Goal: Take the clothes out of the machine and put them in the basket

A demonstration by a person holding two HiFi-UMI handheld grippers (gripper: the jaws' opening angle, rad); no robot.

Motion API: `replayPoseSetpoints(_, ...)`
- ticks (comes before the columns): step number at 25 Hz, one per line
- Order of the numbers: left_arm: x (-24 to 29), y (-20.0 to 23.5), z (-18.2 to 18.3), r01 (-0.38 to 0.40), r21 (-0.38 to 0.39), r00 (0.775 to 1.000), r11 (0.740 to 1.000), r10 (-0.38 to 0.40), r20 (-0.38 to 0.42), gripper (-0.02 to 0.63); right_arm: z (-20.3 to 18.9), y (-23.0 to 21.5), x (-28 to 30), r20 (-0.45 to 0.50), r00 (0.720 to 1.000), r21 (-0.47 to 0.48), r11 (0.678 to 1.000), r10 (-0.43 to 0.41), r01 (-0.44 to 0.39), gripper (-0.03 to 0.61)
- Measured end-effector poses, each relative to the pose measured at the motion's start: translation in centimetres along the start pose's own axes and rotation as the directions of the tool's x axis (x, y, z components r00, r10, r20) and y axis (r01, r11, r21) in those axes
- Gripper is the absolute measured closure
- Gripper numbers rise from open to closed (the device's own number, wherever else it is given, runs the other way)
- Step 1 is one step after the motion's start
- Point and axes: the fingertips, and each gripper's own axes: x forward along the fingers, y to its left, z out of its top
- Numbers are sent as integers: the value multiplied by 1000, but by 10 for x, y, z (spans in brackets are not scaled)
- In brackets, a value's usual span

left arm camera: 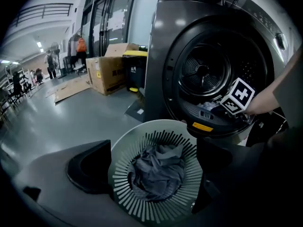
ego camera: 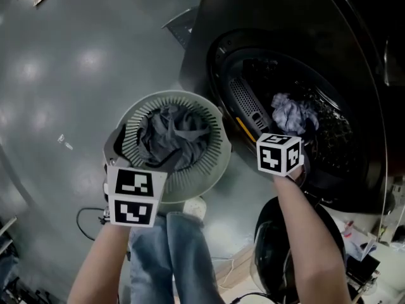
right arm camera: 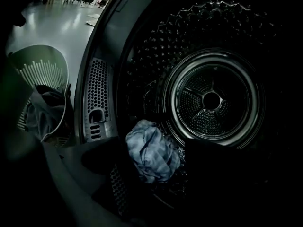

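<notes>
A white slotted basket [ego camera: 212, 163] stands on the grey floor in front of the dark machine [ego camera: 266, 18], with grey clothes [ego camera: 171, 135] [left arm camera: 158, 171] inside. My left gripper [left arm camera: 151, 174] hangs over the basket's near rim, jaws wide apart and open, with nothing pinched. A crumpled pale blue cloth [right arm camera: 151, 155] [ego camera: 291, 113] lies at the front of the drum [right arm camera: 210, 98]. My right gripper [right arm camera: 158, 174] reaches into the drum's mouth, open, with its jaws on either side of that cloth and not pressing it. Its marker cube [ego camera: 278, 152] shows in the head view.
The machine's round door [ego camera: 278, 258] hangs open at the lower right. Cardboard boxes [left arm camera: 111, 70] and a yellow-lidded bin [left arm camera: 135, 70] stand left of the machine. A cable [ego camera: 88, 217] lies on the floor by my left arm. People stand far off at the left [left arm camera: 49, 63].
</notes>
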Motion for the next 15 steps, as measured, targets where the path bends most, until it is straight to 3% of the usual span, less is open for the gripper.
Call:
replayPoseSetpoints(5,15,-26,11,29,27,1000,999,-30,6,48,0,-18,11,21,999,26,999,-33,33,153)
replayPoseSetpoints(8,23,-45,18,58,43,998,997,-58,7,49,-2,-22,24,10,1000,148,989,25,-26,152)
replayPoseSetpoints(11,27,-60,26,83,48,996,995,-83,15,48,-2,-20,36,10,995,297,950,96,-95,152)
replayPoseSetpoints(15,30,-77,38,109,54,993,993,-111,36,48,-5,-21,53,-43,986,369,920,160,-133,152)
